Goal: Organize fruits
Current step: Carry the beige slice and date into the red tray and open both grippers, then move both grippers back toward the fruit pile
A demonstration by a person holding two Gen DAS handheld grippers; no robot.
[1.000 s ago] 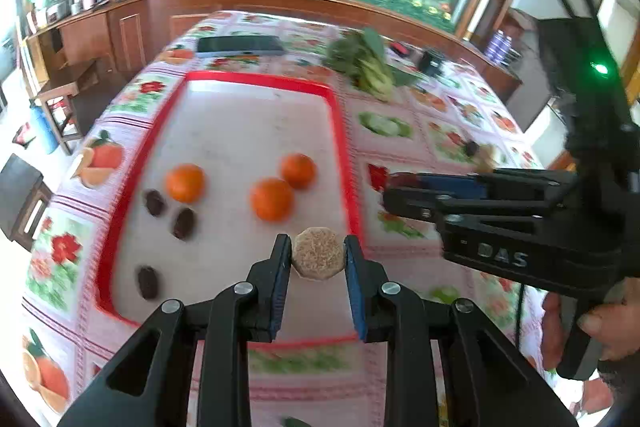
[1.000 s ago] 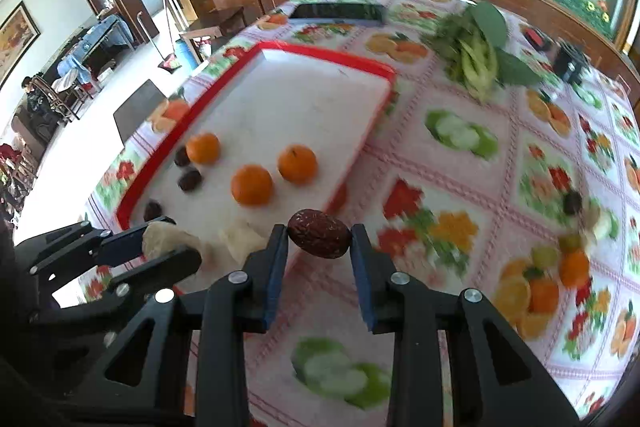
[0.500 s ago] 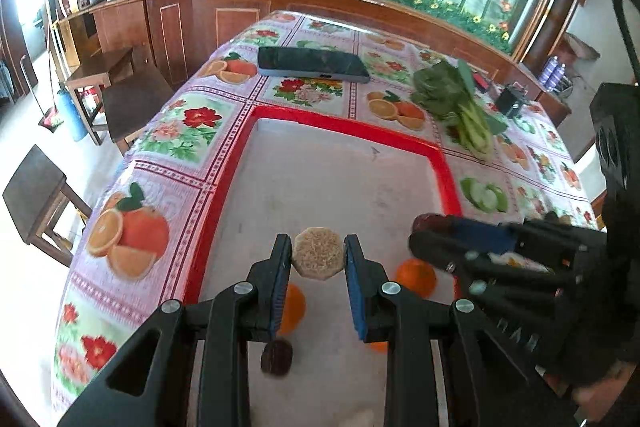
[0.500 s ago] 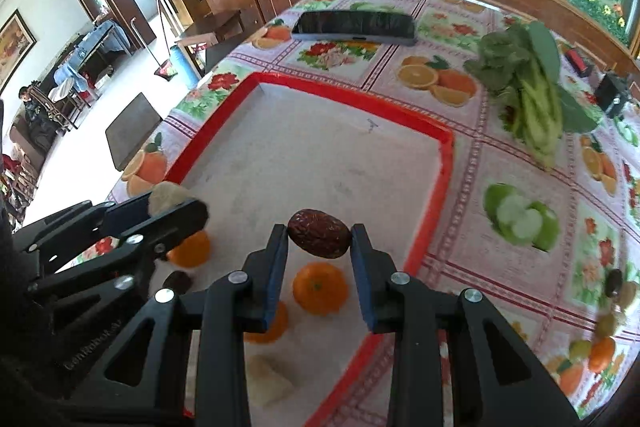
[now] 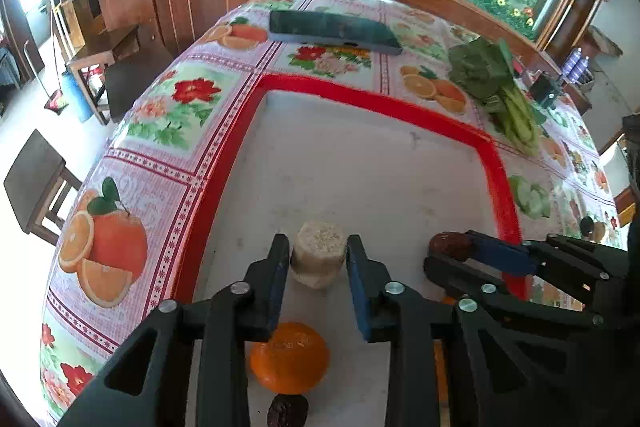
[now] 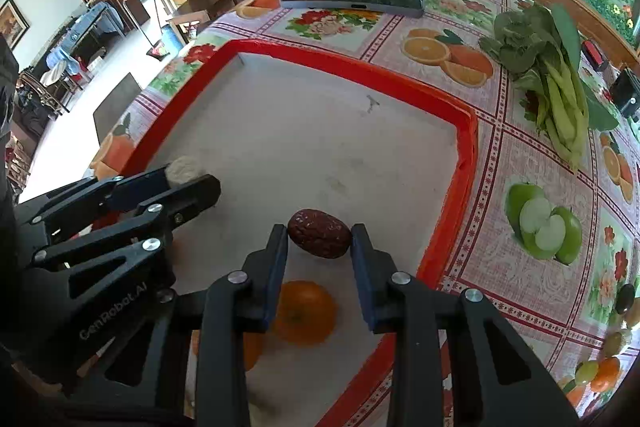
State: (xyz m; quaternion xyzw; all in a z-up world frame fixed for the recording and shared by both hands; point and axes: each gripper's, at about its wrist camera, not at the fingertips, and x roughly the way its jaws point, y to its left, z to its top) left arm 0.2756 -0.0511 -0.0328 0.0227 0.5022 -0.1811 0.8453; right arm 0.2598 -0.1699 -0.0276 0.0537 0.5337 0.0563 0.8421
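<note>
Both tools moved deeper over tray, left tool clamping pale grainy puck, right tool clamping wrinkled dark-red date

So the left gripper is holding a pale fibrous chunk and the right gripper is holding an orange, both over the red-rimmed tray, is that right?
Not quite. The right gripper holds a dark red date, not an orange, as the right wrist view shows; the oranges lie on the red-rimmed tray below. The left gripper does hold the pale fibrous chunk, and both are over the tray.
</note>
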